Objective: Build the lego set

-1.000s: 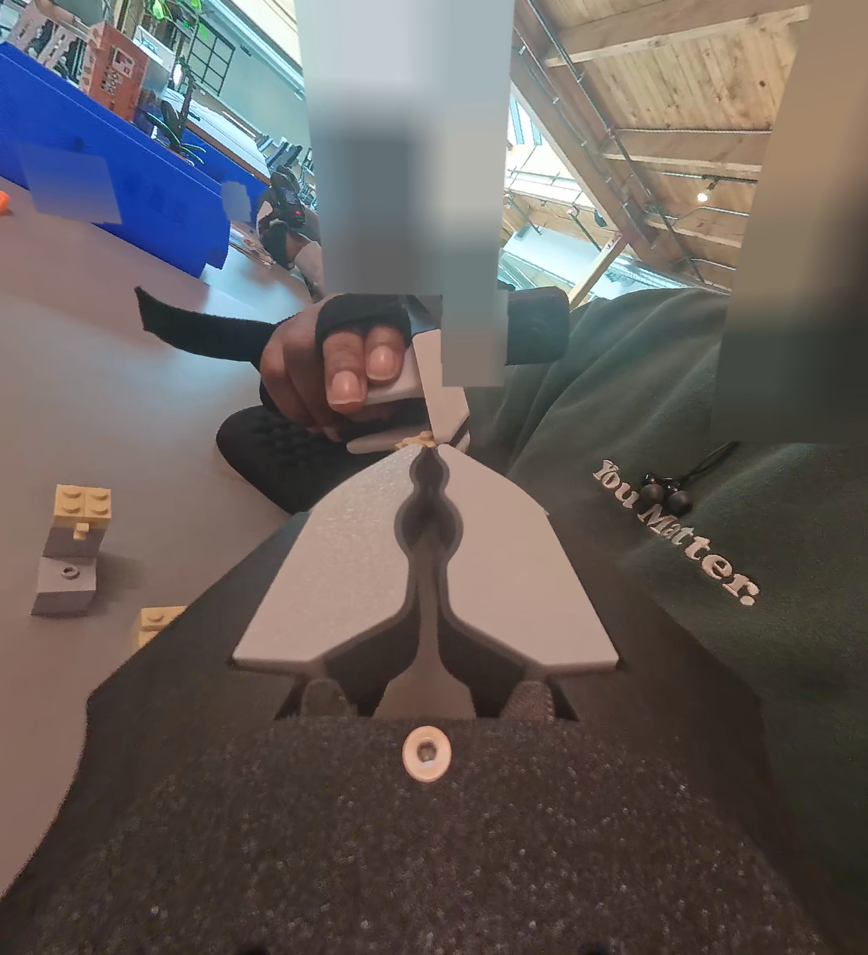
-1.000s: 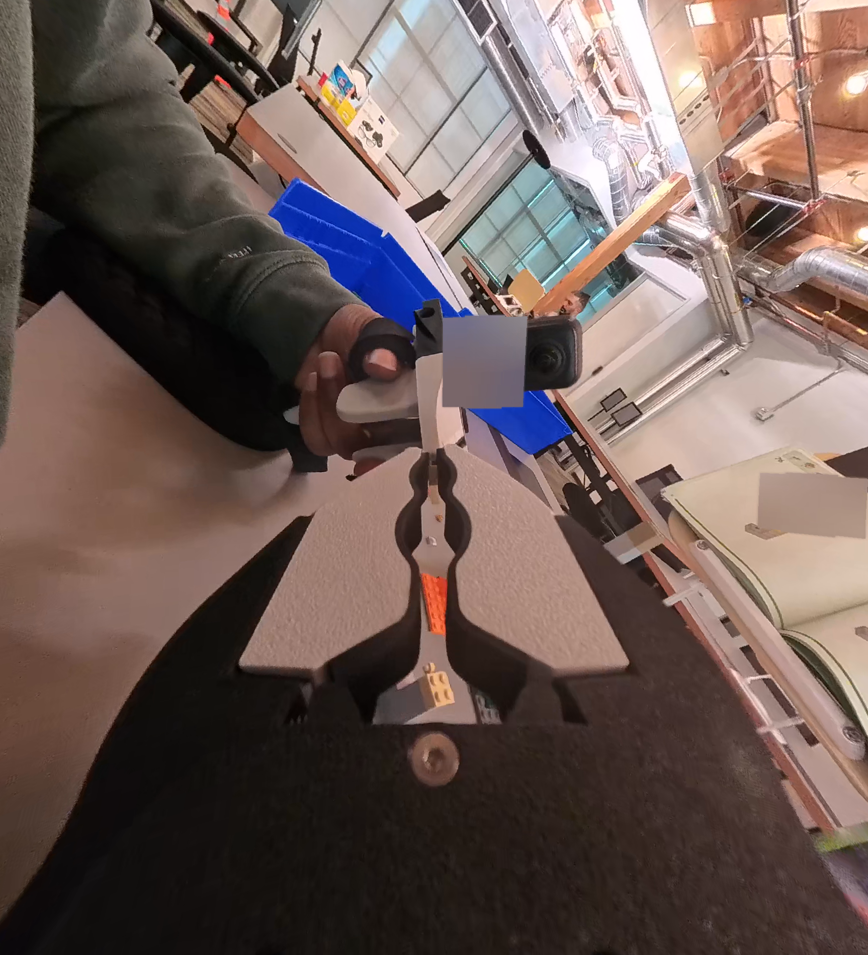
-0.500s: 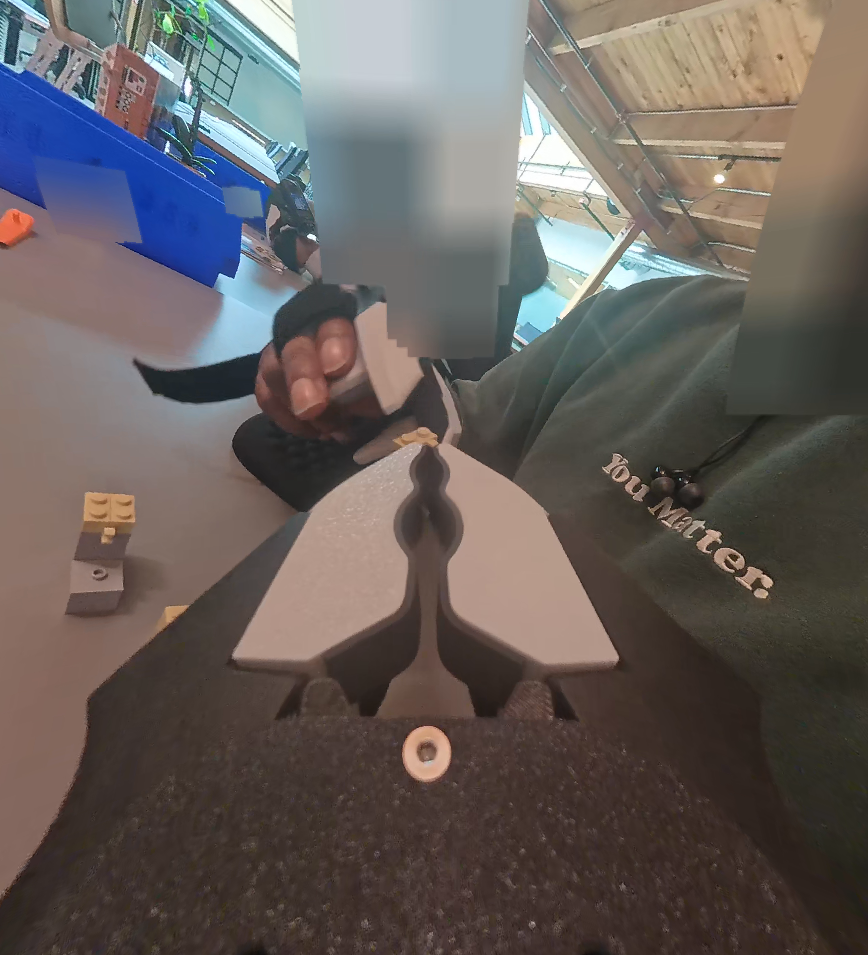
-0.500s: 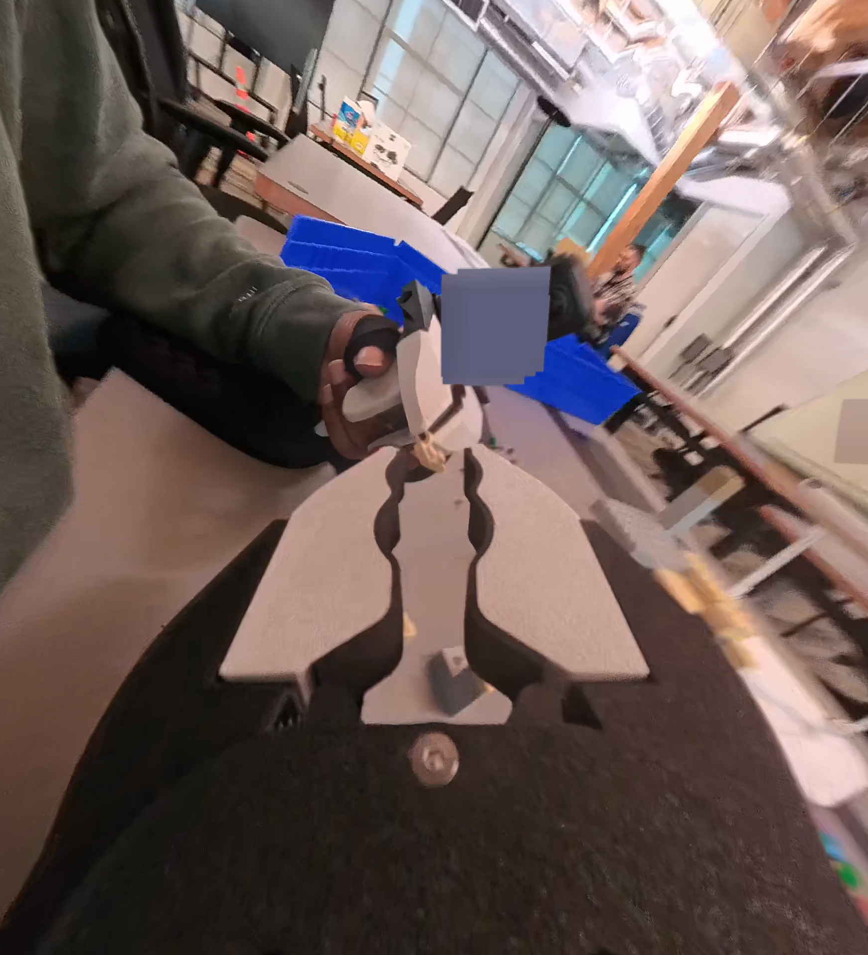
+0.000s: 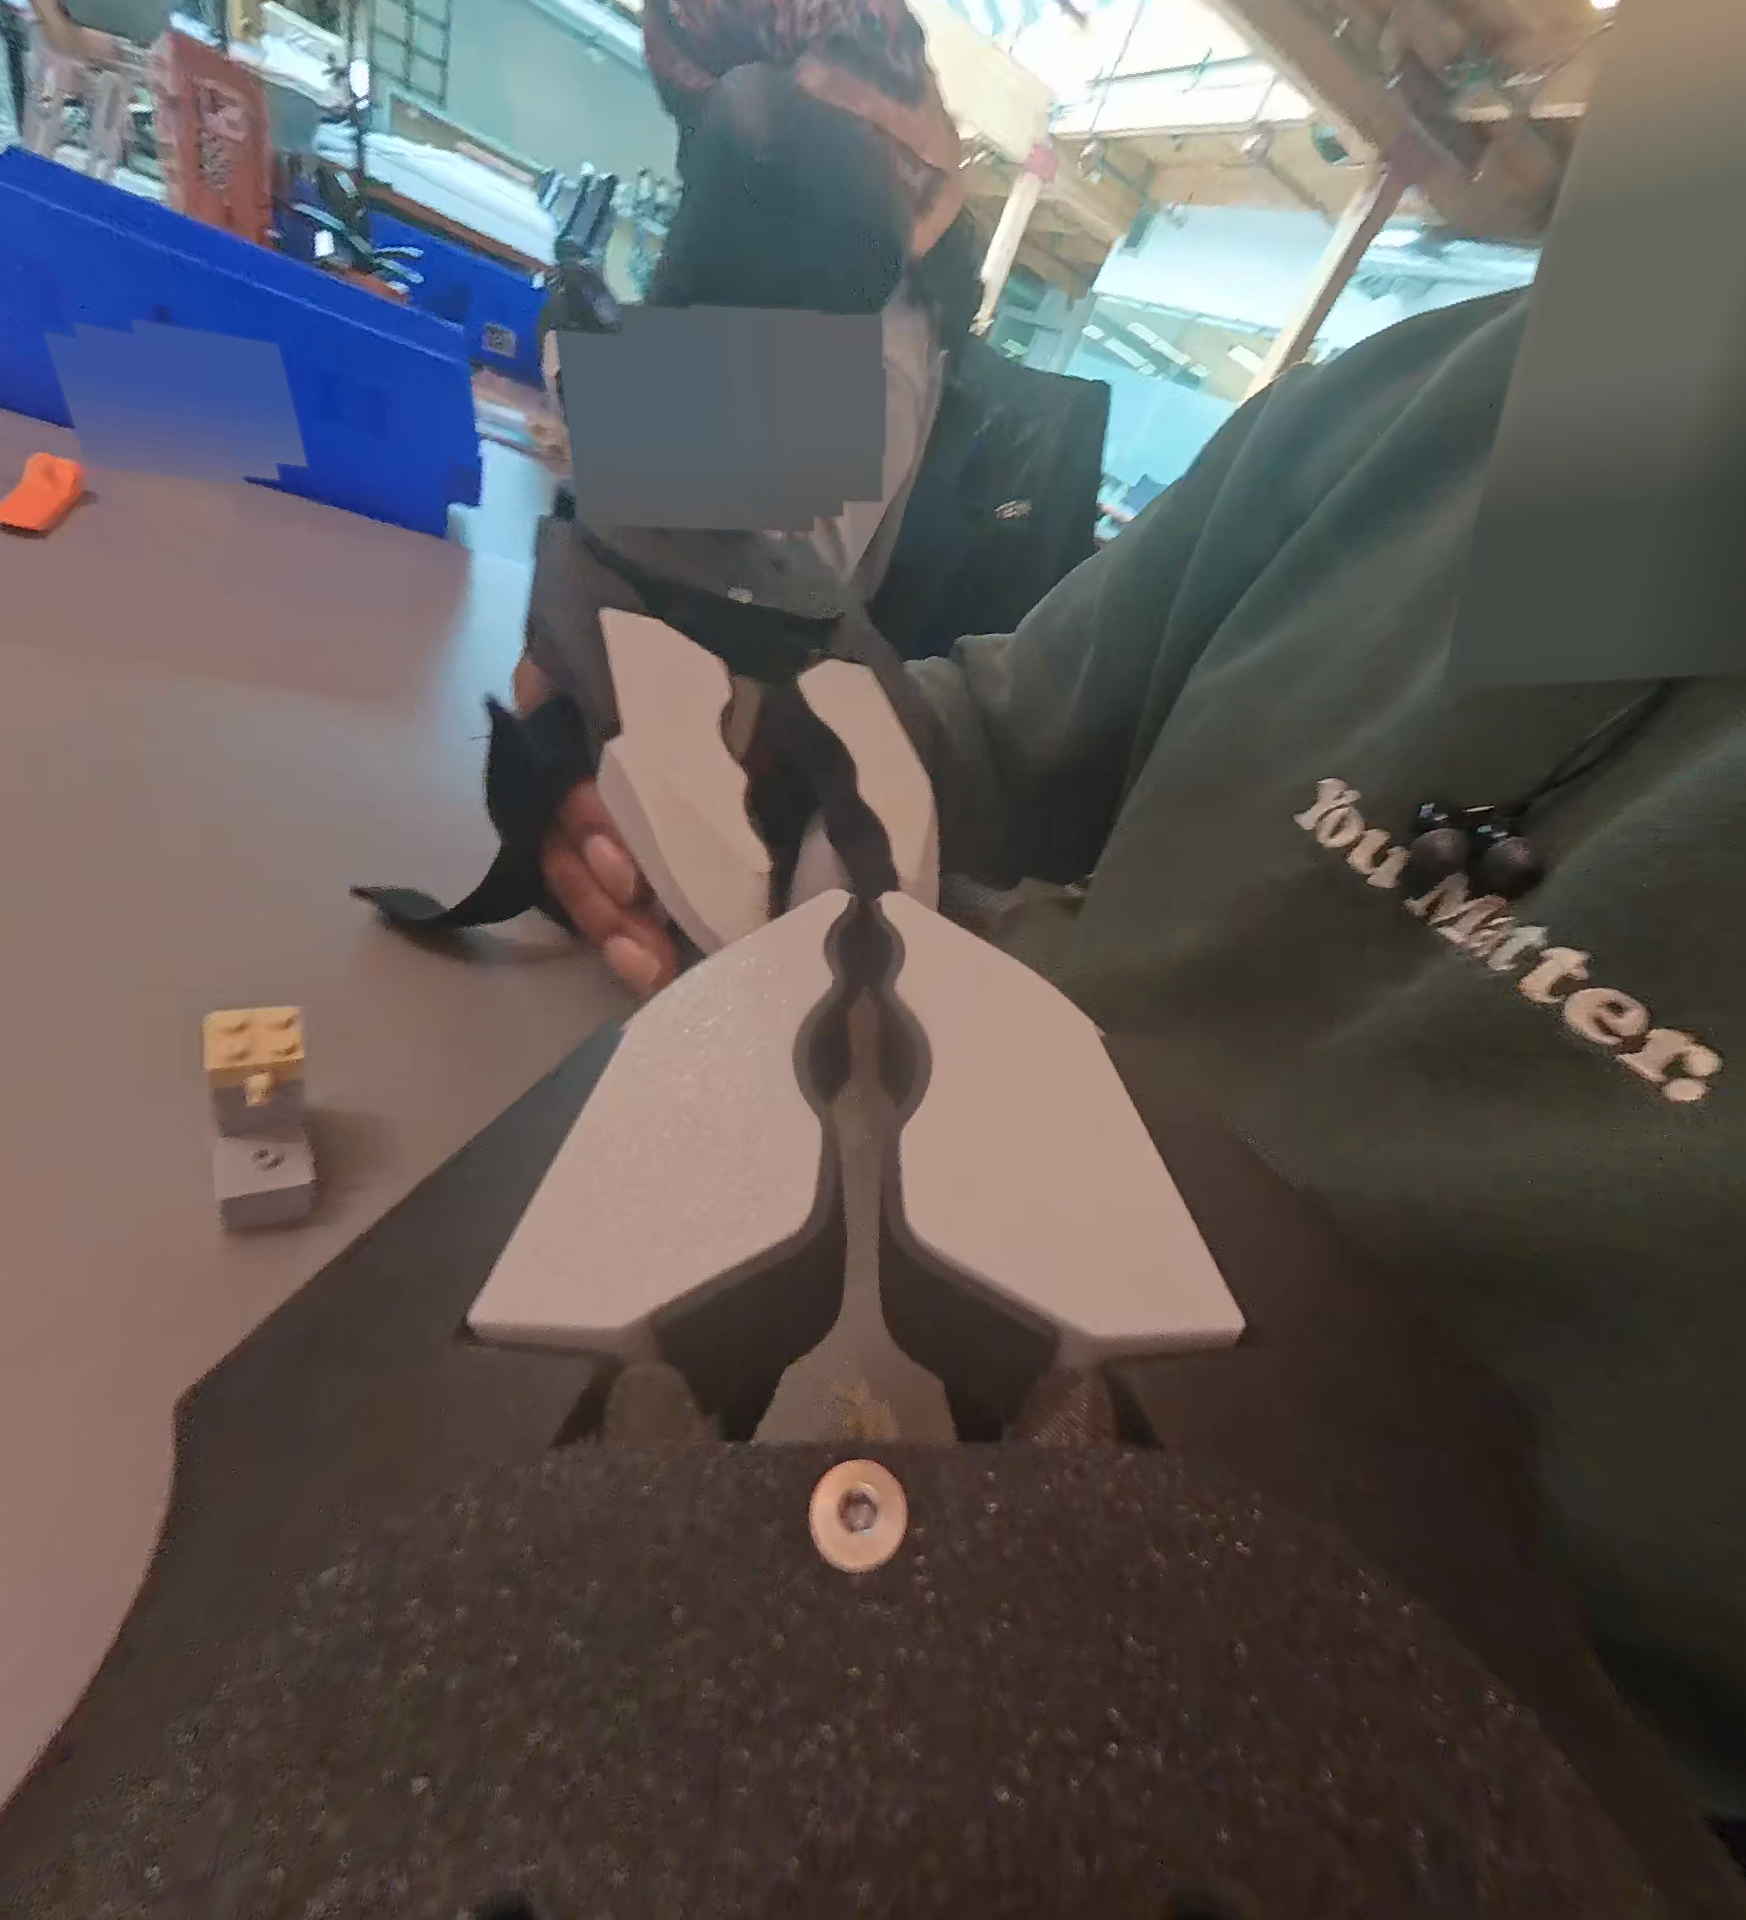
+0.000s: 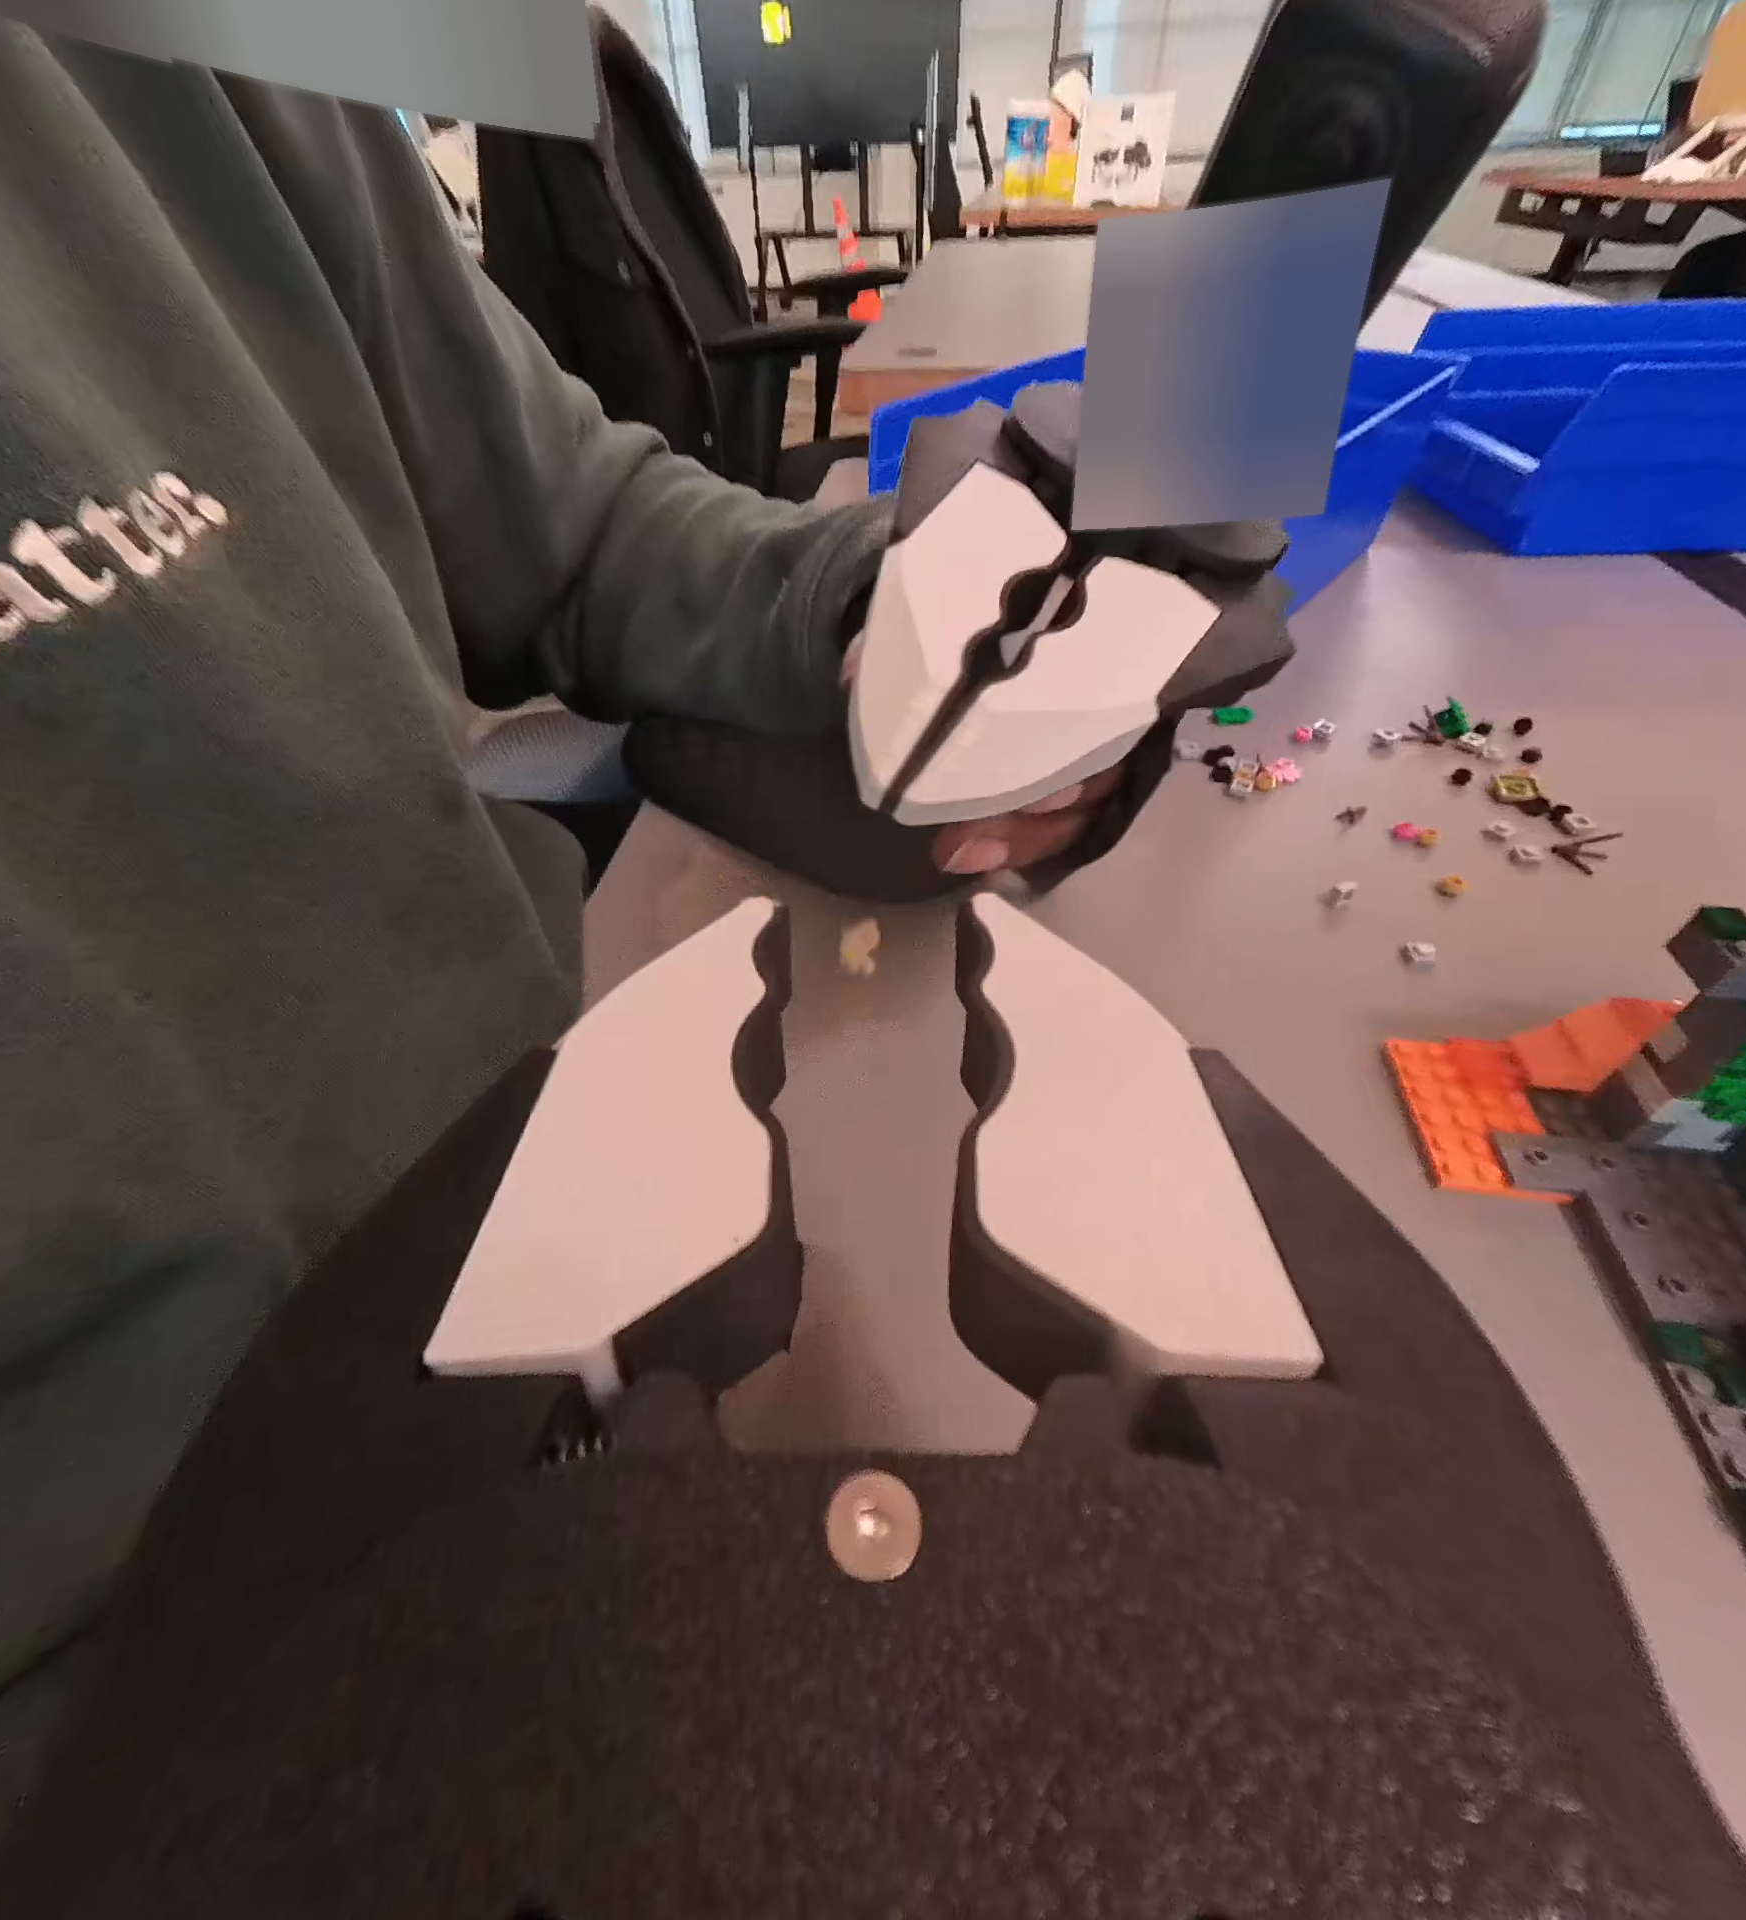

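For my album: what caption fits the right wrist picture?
Open tool above a grey table, a small tan piece between its fingers, untouched.

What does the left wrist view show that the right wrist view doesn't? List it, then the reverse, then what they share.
Only the left wrist view: a tan-and-grey brick stack and an orange piece on the table.

Only the right wrist view: the orange-and-green brick build, scattered tiny pieces, and a small tan piece lying between the open right tongs.

Both: the grey table, blue bins, the green sweatshirt, and the shut left tongs.
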### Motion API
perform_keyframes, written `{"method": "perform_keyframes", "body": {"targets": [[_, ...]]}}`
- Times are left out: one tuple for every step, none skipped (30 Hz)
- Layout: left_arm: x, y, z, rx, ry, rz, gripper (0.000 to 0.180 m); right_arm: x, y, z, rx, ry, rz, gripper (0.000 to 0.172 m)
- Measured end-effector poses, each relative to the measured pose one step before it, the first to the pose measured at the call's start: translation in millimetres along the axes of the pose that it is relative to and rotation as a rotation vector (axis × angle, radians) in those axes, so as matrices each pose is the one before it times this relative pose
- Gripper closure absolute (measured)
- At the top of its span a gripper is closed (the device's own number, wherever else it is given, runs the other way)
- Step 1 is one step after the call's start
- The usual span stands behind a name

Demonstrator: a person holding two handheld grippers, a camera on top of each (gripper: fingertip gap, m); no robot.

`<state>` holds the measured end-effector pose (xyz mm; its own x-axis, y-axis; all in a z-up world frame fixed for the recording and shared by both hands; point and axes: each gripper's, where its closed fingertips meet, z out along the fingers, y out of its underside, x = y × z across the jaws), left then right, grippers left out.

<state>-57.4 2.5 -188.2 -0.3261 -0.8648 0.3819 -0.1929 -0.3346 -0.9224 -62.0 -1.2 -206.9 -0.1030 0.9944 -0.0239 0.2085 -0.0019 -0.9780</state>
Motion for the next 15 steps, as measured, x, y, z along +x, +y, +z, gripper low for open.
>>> {"method": "perform_keyframes", "body": {"targets": [[-4.95, 2.11, -1.98, -0.0161, -0.0311, 0.0090, 0.180, 0.82, 3.65, 0.54, -0.0232, 0.0061, -0.0055, 0.142], [-3.93, 1.59, -2.17, -0.0123, -0.0234, 0.0052, 0.180, 1.13, 3.56, 0.45, -0.0226, 0.0101, -0.0100, 0.142], [-2.77, 1.37, -2.12, -0.0120, -0.0150, 0.0001, 0.180, 1.28, 2.67, 0.35, -0.0167, 0.0113, -0.0096, 0.143], [-4.59, 0.76, -2.33, -0.0101, -0.0290, 0.0048, 0.180, 1.48, 1.98, 0.45, -0.0117, 0.0107, -0.0056, 0.144], [-4.95, -0.29, -2.73, -0.0035, -0.0362, 0.0165, 0.180, 1.19, 2.59, 0.99, -0.0141, 0.0085, -0.0040, 0.146], [-3.44, -1.90, -2.96, 0.0071, -0.0255, 0.0139, 0.180, 0.54, 3.36, 1.68, -0.0197, 0.0050, -0.0047, 0.146], [-2.89, -2.89, -3.21, 0.0139, -0.0185, 0.0040, 0.180, -0.26, 3.60, 2.48, -0.0222, 0.0026, -0.0059, 0.147], [-4.69, -2.42, -3.02, 0.0121, -0.0270, -0.0003, 0.180, -0.83, 2.83, 2.95, -0.0183, -0.0014, -0.0065, 0.147], [-5.39, -1.77, -2.91, 0.0107, -0.0292, 0.0001, 0.180, -0.67, 2.18, 3.53, -0.0180, 0.0003, -0.0063, 0.148], [-5.08, -2.52, -3.13, 0.0174, -0.0247, -0.0053, 0.180, 0.94, 2.34, 4.16, -0.0230, 0.0099, -0.0062, 0.149], [-4.70, -3.06, -3.22, 0.0202, -0.0201, -0.0101, 0.180, 1.50, 1.09, 4.79, -0.0207, 0.0131, -0.0023, 0.149], [-4.52, -2.19, -3.13, 0.0127, -0.0204, -0.0064, 0.180, 1.32, 0.16, 5.32, -0.0227, 0.0114, 0.0016, 0.149], [-4.41, -2.12, -2.99, 0.0118, -0.0241, 0.0002, 0.180, 1.74, 0.05, 5.63, -0.0274, 0.0136, 0.0004, 0.149], [-4.20, -1.93, -2.83, 0.0081, -0.0251, 0.0039, 0.180, 2.57, 0.47, 6.00, -0.0343, 0.0166, -0.0013, 0.149], [-4.74, -1.32, -2.76, 0.0022, -0.0300, 0.0075, 0.180, 3.15, 1.31, 6.30, -0.0425, 0.0157, 0.0003, 0.149]]}}
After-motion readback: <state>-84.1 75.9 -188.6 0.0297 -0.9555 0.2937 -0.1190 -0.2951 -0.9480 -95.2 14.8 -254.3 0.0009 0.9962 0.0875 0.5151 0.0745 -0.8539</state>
